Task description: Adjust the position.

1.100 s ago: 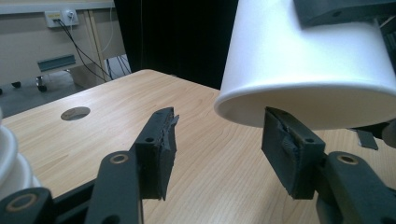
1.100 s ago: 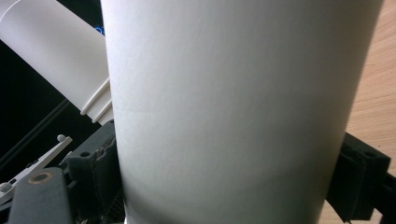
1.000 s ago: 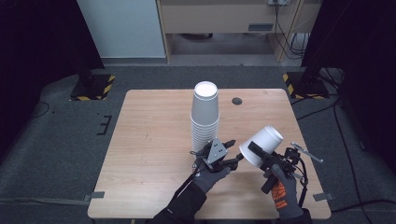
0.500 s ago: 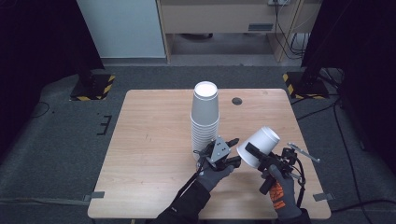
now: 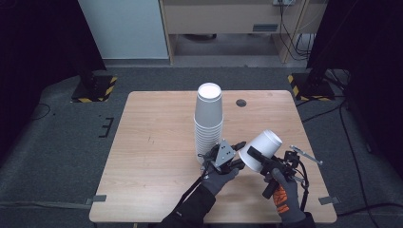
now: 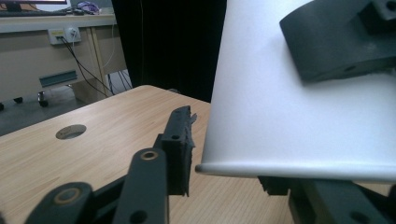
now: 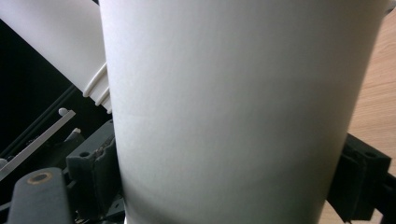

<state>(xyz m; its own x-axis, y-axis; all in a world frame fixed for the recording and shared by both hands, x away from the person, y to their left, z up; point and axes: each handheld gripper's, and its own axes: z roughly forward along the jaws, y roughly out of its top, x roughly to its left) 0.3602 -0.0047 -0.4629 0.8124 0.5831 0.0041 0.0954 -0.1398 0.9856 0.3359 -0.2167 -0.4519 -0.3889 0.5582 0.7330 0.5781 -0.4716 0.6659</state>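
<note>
Your right gripper jaws clamp the tilted white cup above the desk's near edge, beside the cup stack; your left gripper jaws stand wide at its rim, likely to steady it.

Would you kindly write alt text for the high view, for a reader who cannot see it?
Two gloved hands hold tongs over the near edge of a wooden table: the right tongs grip a tilted white cup, and the left tongs reach toward that cup's rim. Behind them stands a tall stack of upside-down white cups.
</note>
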